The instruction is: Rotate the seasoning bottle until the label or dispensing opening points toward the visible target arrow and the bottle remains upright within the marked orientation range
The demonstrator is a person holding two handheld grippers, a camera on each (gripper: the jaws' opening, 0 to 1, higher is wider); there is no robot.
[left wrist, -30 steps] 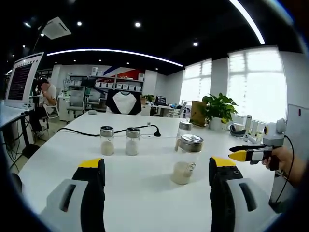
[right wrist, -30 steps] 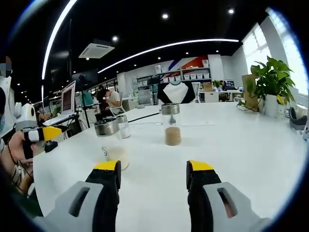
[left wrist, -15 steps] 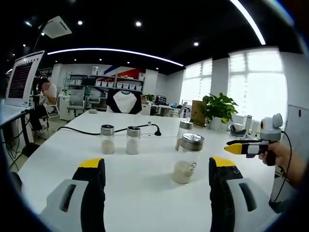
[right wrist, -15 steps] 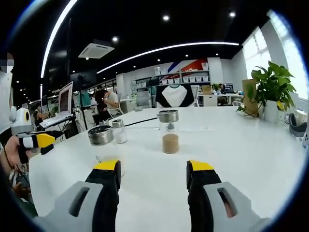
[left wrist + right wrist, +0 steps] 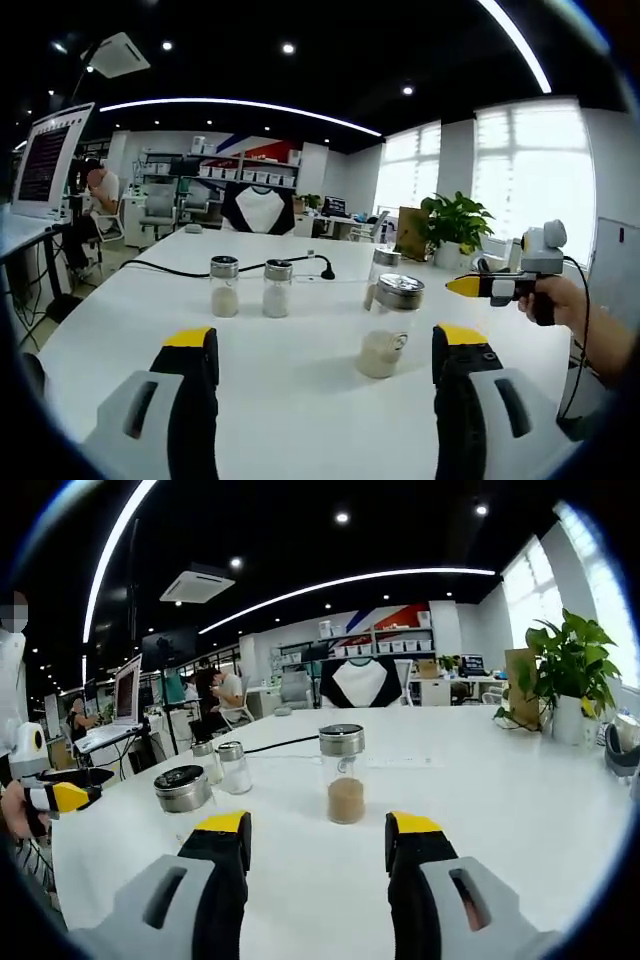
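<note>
A glass seasoning bottle (image 5: 383, 327) with a metal lid and pale powder stands upright on the white table (image 5: 290, 375), just ahead of my left gripper (image 5: 325, 372), whose jaws stand wide apart with nothing between them. In the right gripper view this bottle (image 5: 183, 789) is low at the left, partly behind a jaw. A second bottle (image 5: 343, 773) with brown seasoning stands ahead of my right gripper (image 5: 318, 852), which is open and holds nothing. The right gripper (image 5: 488, 288) also comes into the left gripper view, held in a hand above the table.
Two small shakers (image 5: 249, 287) stand side by side farther back, with a black cable (image 5: 170, 271) behind them. Another jar (image 5: 381, 263) stands behind the near bottle. A potted plant (image 5: 455, 225) stands at the far right edge. A monitor (image 5: 45, 162) rises at the left.
The right gripper has risen and drawn back from the table, so the bottles sit lower in its view. The left gripper has stayed put. No bottle has moved.
</note>
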